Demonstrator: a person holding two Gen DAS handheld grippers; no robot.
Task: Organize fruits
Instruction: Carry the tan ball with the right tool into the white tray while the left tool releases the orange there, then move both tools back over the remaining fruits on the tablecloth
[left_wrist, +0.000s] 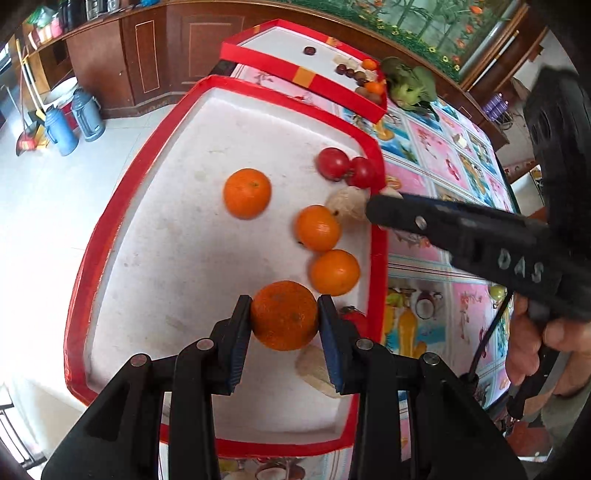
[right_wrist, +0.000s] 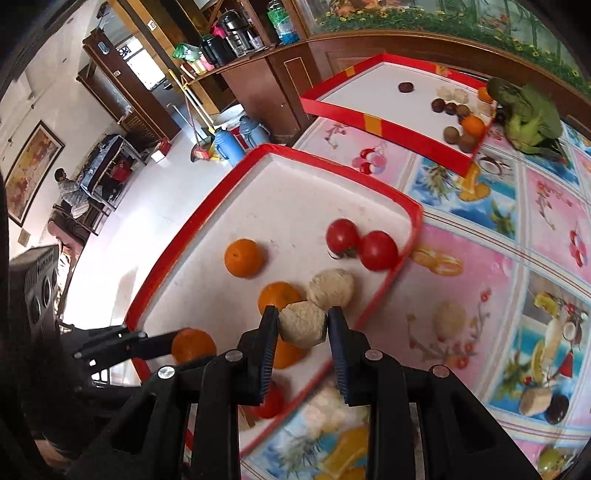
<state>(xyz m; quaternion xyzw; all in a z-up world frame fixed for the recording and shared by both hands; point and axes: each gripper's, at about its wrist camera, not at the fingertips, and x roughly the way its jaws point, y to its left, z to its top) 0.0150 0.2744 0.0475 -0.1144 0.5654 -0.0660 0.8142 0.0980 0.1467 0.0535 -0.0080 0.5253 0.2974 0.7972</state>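
Black hand-held gripper (blue pads)

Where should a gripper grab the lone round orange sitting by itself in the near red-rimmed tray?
Grip the lone round orange across its widest middle, coming down from above. It is a smooth ball with no handle, and bare tray floor surrounds it, so both fingers have room either side.

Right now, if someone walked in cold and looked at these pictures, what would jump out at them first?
Both grippers are loaded over the near red-rimmed tray: the left gripper clamps an orange, the right gripper a pale beige ball. Loose oranges, two red tomatoes and another beige ball lie in that tray toward its right side. Farther back, a second red tray holds small dark fruits on the fruit-print tablecloth.
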